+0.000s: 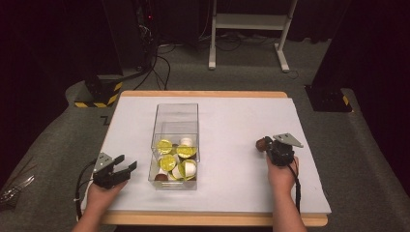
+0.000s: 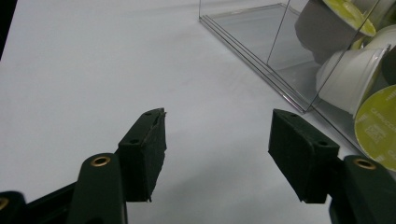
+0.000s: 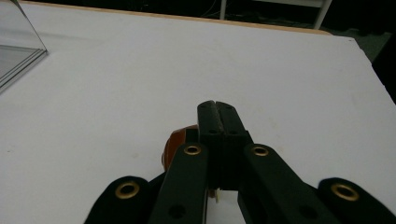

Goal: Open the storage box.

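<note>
A clear plastic box (image 1: 176,118) stands at the middle of the white table, its near half filled with several coffee capsules (image 1: 168,162), yellow-lidded and white. My left gripper (image 1: 126,162) rests just left of the box's near corner, open with nothing between its jaws (image 2: 217,135); the box wall (image 2: 261,42) and capsules (image 2: 355,77) lie close on its right. My right gripper (image 1: 270,145) sits toward the table's right side, its pads pressed together (image 3: 218,108). A brown capsule (image 1: 263,143) (image 3: 179,141) lies against the left side of those jaws, partly hidden beneath them.
The table's wooden edge (image 1: 208,220) runs along the near side. Bare white surface (image 1: 232,125) stretches between the box and my right gripper. On the floor beyond stand a white frame (image 1: 251,21) and a yellow-and-black striped base (image 1: 99,94).
</note>
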Tool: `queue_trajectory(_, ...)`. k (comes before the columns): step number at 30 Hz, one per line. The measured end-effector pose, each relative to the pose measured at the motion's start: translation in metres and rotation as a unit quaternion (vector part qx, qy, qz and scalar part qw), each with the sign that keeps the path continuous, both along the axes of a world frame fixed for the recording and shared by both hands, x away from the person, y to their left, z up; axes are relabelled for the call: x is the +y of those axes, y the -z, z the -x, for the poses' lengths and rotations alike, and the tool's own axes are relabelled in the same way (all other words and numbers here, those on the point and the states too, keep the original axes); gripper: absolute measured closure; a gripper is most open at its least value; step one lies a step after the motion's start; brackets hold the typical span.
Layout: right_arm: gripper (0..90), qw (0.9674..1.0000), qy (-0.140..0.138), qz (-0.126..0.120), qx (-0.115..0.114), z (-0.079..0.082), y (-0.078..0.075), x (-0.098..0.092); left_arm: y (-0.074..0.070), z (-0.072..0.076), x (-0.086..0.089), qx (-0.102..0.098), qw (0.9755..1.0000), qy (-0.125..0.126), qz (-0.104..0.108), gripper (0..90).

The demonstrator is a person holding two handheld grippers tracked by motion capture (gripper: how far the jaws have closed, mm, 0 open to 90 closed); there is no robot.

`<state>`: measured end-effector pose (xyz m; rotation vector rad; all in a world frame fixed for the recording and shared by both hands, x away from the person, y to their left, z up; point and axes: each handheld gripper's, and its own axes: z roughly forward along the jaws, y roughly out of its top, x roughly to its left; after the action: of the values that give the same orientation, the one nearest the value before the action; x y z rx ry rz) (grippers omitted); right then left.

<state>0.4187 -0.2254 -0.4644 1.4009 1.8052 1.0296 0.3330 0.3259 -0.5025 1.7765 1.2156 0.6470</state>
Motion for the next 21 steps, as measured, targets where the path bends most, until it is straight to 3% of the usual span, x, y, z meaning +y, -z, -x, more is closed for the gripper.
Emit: queue_trajectory(21, 88.0, 0.9997, -0.015, -0.012, 0.013, 0.0006, 0.0101, 0.0100, -0.0001, 0.0002, 0.0001, 0.000, 1.0000, 0.002, 0.001, 36.9)
